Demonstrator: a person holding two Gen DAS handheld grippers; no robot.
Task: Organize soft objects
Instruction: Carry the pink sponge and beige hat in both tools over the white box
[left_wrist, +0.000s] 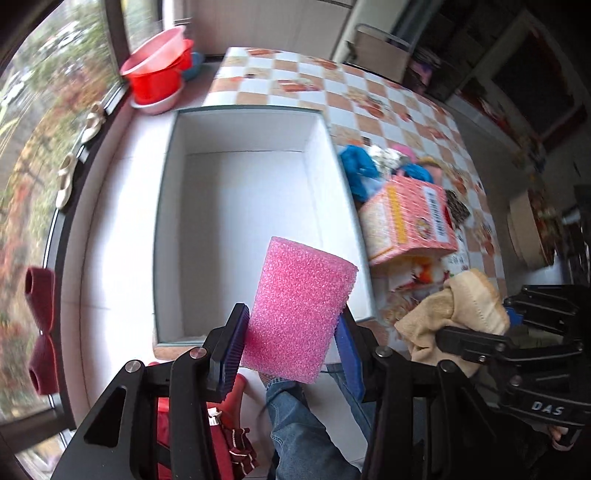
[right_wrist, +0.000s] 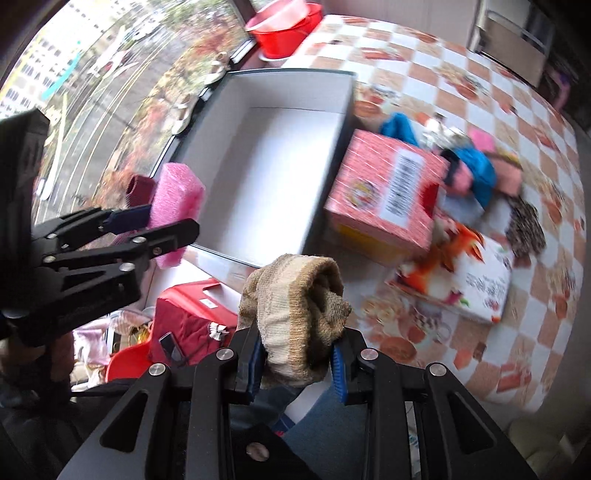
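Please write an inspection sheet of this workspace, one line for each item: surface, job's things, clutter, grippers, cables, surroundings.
Surface: checkered tablecloth.
Job's things: white box, nothing inside; pink foam; beige sock; soft heap on the cloth.
Clutter: pink carton, white carton, red basins.
Grippers: left gripper shut on pink foam; right gripper shut on beige sock.
Cables: nothing seen.
Surroundings: window, trees outside.

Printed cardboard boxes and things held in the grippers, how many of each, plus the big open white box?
Printed cardboard boxes: 2, the pink box and the white and orange box
Held soft things: 2, the pink foam and the beige sock
Open white box: 1
Total: 5
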